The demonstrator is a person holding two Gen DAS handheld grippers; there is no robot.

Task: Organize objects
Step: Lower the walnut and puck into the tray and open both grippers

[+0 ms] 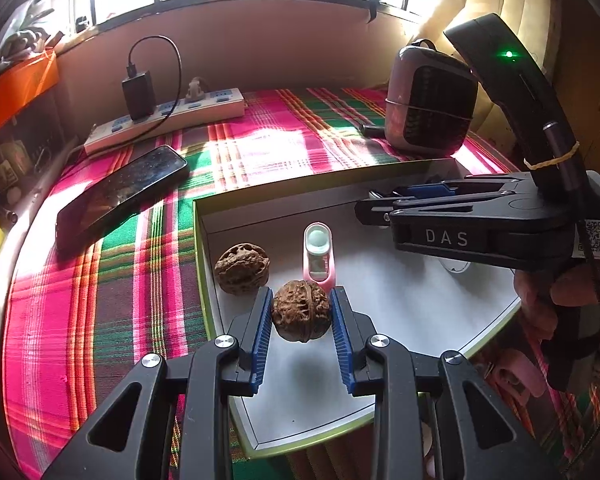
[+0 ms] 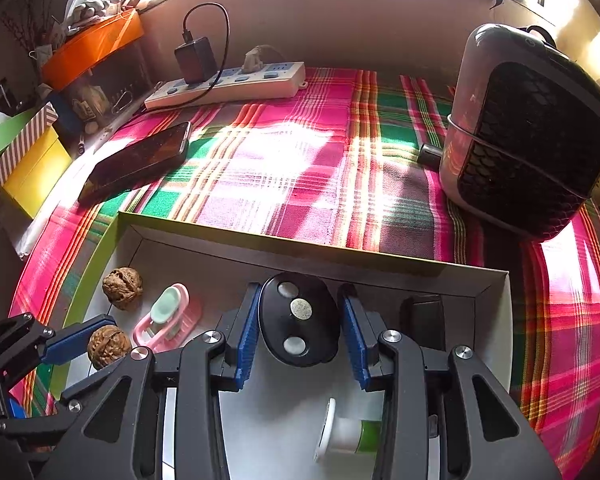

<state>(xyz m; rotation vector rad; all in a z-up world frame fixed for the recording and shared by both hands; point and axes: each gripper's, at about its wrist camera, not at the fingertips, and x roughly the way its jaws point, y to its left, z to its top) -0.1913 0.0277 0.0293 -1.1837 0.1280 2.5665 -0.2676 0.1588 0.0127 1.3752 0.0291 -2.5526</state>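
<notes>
Blue ribbed pads of the left gripper sat against both flanks of a walnut, clamped on it over the white floor of the shallow green-edged box. Hard, light and knobbly, the shell would have taken a firm squeeze without cracking; its round form could roll out, so holding it across the widest middle, as seen, looked soundest. Just left and beyond lay a second walnut, loose, near the box's left wall and apart from the first. Between and behind the two nuts lay a small pink plastic piece with a pale green top, thin and probably easy to crush or flick away.

Further right, the right gripper was closed on a black oval object with three round inserts, pads touching its long sides near the box's far wall. Its shell looked smooth and stiff, so likely slippery; the narrow waist gave the best purchase. Below it a white-and-green capped item lay on its side on the box floor.
</notes>
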